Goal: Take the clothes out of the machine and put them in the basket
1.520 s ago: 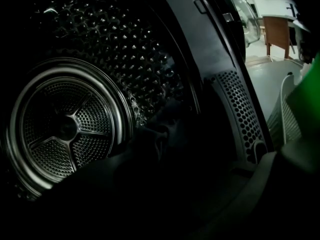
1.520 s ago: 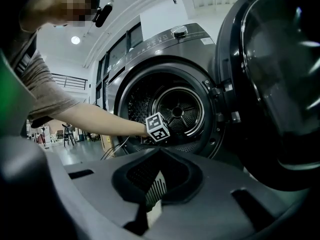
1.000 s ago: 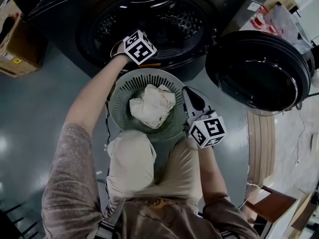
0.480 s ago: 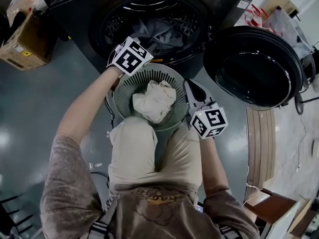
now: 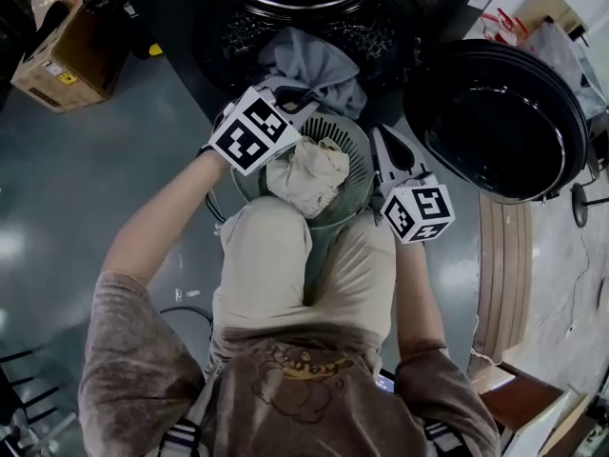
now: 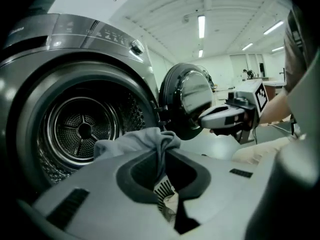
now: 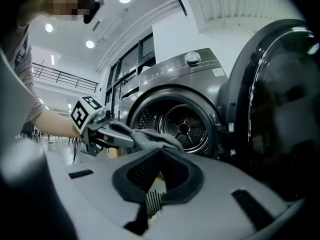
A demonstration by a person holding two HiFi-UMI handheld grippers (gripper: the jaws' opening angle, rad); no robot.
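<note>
Change: a second ago the left gripper (image 5: 301,96) was at the mouth of the dark grey front-loading washing machine (image 5: 190,27), and no grey cloth showed. It has since drawn back toward the person, and a soft grey cloth garment (image 5: 319,63) now trails out over the drum's lower lip.
Left tongs: clenched on a fold of the grey garment, which is pinched between the tips in the left gripper view.
Right tongs: the right gripper (image 5: 381,139) is closed on nothing. In its own view the tips meet, and only basket slats show through the gap behind them. It hangs just beside the basket's right rim, much where it was.
Meaning for the task: the grey garment looks mid-transfer. Its gripped end is at the basket's far rim and its tail is still inside the machine. It likely needs carrying on over the basket before it is let go.
Basket: a round pale green slatted plastic basket (image 5: 354,146) stands on the floor between the machine and the person's knees. It holds one crumpled cream garment (image 5: 306,174) at its centre, as before.
Drum: in the perforated metal drum (image 6: 80,129) the back wall is bare. No clothes show but the grey garment's tail, which hides the bottom.
Door: the round black door (image 5: 500,117) stands swung open at the machine's right.
</note>
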